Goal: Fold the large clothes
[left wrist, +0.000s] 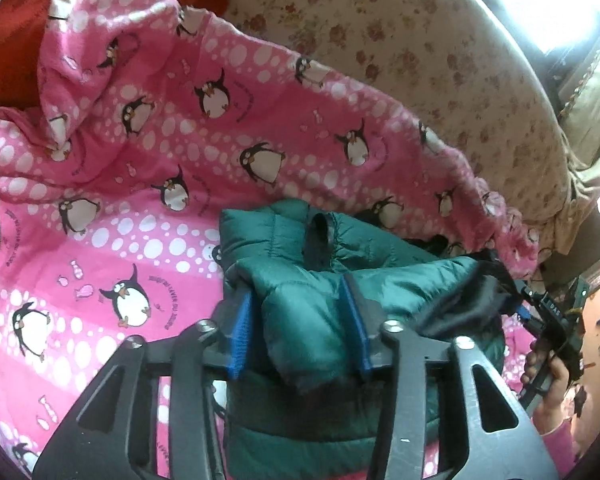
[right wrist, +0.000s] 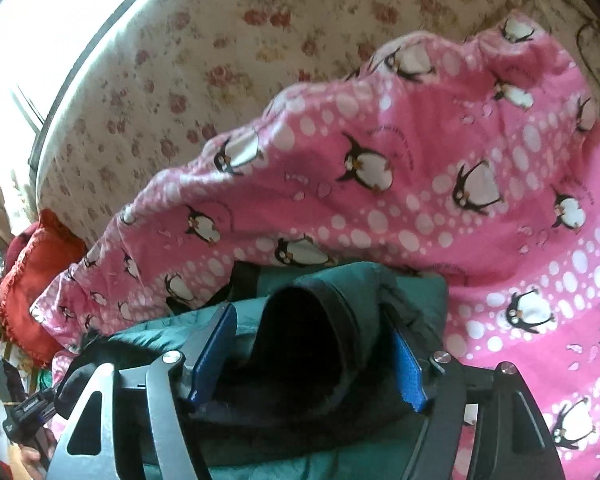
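A dark green padded jacket (left wrist: 284,236) lies bunched on a pink penguin blanket (left wrist: 140,140). My left gripper (left wrist: 296,304) is open, with a puffy fold of the jacket lying loosely between its blue pads (left wrist: 240,328). In the right wrist view my right gripper (right wrist: 308,320) is also open. A black-lined cuff (right wrist: 308,332) of the jacket (right wrist: 416,292) sits between its blue pads (right wrist: 408,372), with slack on both sides. At the right edge of the left wrist view, a hand (left wrist: 548,384) holds the right gripper (left wrist: 552,312).
The pink blanket (right wrist: 420,160) is rumpled over a bed with a floral sheet (left wrist: 420,40) (right wrist: 180,60). A red cushion (right wrist: 36,272) lies at the bed's left end, also seen as red cloth (left wrist: 4,40). A bright window sits behind the bed.
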Tool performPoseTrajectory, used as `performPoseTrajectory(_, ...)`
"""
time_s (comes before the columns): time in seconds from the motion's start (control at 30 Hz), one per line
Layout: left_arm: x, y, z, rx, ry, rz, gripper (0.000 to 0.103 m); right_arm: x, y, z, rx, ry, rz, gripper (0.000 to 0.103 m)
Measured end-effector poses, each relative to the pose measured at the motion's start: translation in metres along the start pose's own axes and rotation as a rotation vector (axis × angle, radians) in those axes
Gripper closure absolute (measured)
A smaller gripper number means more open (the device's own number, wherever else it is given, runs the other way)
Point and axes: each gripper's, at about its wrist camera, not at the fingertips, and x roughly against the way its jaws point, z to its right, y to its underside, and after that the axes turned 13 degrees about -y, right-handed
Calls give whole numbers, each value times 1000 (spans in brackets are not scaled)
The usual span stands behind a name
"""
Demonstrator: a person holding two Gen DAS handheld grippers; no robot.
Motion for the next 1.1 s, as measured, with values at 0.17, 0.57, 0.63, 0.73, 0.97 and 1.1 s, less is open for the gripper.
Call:
performPoseTrajectory(0.17,25,-2,-18,96,-20,117,21,17,4,-6,-14,-5,57,34)
performPoseTrajectory(0.57,-21,9,42,-35,-115,71,21,-49,17,-72,300,55,-108,34)
performPoseTrajectory(0.63,-41,7,51,-39,-181,56,21,-74,10,-75,330,84,-153,34)
performPoseTrajectory(0.73,-74,2,55,-46,-279,25,21,-106,7,-72,356,156,-211,34)
performPoseTrajectory(0.97,-116,-10,58,-61,-336,38,18,-152,5,-40,305,245,-259,33)
performPoseTrajectory(1.1,-133,-12,50,-40,-323,20,10,-164,8,-32,290,270,-248,31)
